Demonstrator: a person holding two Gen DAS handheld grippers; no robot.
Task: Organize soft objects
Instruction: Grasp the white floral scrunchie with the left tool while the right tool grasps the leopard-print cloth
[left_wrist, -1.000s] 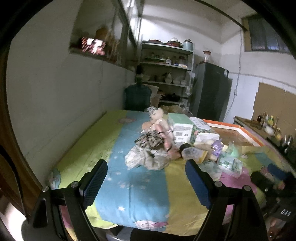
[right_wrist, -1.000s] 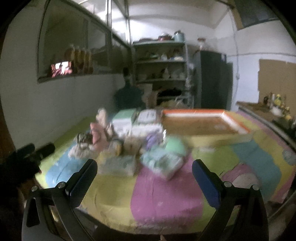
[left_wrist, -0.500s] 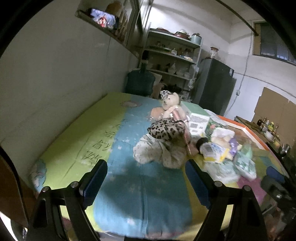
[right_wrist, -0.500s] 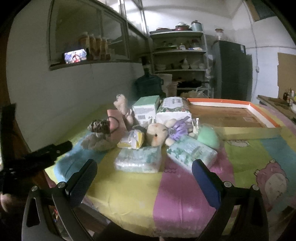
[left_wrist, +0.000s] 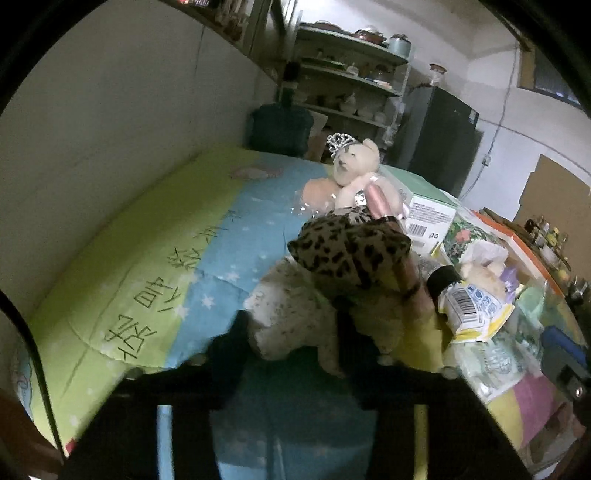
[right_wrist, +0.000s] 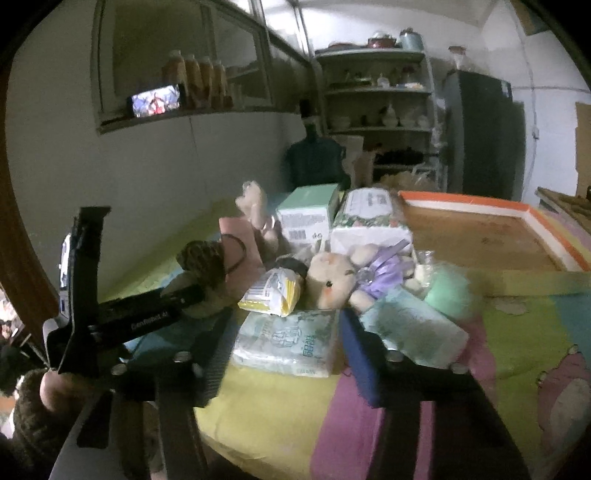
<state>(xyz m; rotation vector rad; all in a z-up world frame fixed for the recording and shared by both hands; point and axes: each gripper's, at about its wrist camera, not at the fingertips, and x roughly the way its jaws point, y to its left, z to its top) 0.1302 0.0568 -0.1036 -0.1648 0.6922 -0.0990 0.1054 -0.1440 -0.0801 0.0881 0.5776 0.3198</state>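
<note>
progress: barely begun, soft things lying heaped on bench (right_wrist: 517, 332) | left gripper (left_wrist: 291, 339) fingers gaping around speckled cloth (left_wrist: 295, 321) | right gripper (right_wrist: 284, 343) fingers gaping around tissue pack (right_wrist: 288, 341) | orange tray (right_wrist: 480, 236) sitting empty

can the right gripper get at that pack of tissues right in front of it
Probably yes. The right gripper stands open with the tissue pack lying between its fingers, near the table's front edge. A yellow packet rests on the pack's far edge, not blocking.

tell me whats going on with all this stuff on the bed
A person holds a gripper in each hand over a pile of soft things. The left gripper has its fingers either side of a pale speckled cloth bundle under a leopard-print piece. The right gripper frames a tissue pack. Neither looks lifted yet.
</note>
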